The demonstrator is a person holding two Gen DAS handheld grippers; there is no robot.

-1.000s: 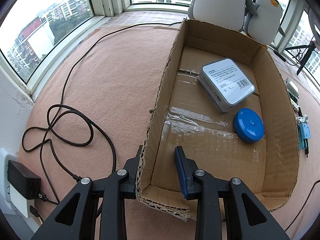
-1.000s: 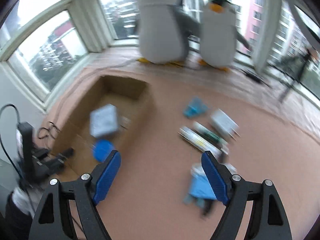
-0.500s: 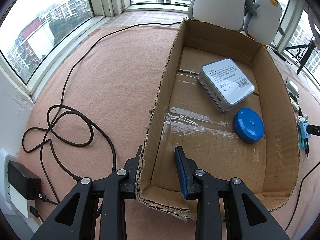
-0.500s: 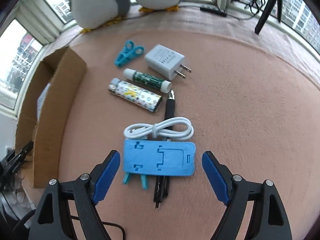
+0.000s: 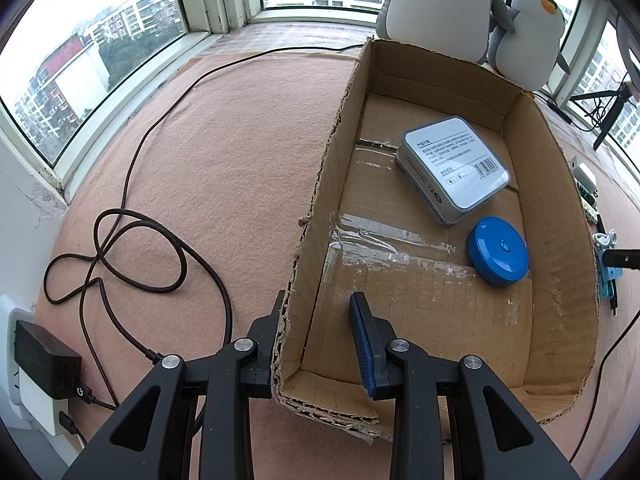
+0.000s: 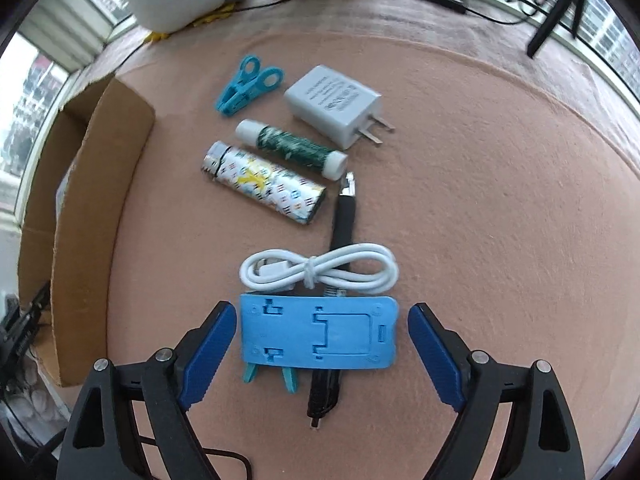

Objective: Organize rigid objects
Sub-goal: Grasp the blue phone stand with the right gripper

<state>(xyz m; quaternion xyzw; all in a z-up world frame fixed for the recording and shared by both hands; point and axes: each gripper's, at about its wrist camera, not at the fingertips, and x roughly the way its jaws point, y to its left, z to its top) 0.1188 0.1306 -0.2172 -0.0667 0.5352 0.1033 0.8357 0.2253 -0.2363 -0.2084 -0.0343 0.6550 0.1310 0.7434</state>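
Note:
My left gripper (image 5: pixel 320 332) straddles the near left wall of the cardboard box (image 5: pixel 316 208), one finger outside, one inside; its grip on the wall is not clear. In the box lie a grey tin (image 5: pixel 456 168) and a blue round case (image 5: pixel 498 252). My right gripper (image 6: pixel 320 340) is open, its fingers on either side of a blue phone stand (image 6: pixel 320 336) on the felt. Beyond it lie a coiled white cable (image 6: pixel 320 272), a black pen-like tool (image 6: pixel 344 216), a patterned lighter (image 6: pixel 264 182), a green tube (image 6: pixel 292 146), a grey charger (image 6: pixel 334 104) and teal clips (image 6: pixel 248 84).
Two plush penguins (image 5: pixel 440 4) stand behind the box by the windows. A black cord (image 5: pixel 132 248) loops on the felt to a wall adapter (image 5: pixel 44 356) at the left. A tripod (image 6: pixel 560 8) stands at the far right. The box's side wall (image 6: pixel 92 216) is left of the right gripper.
The right gripper swung from facing the box and penguins down over the loose items, and has come closer, so the blue phone stand now lies between its open fingers. The left gripper has not moved.

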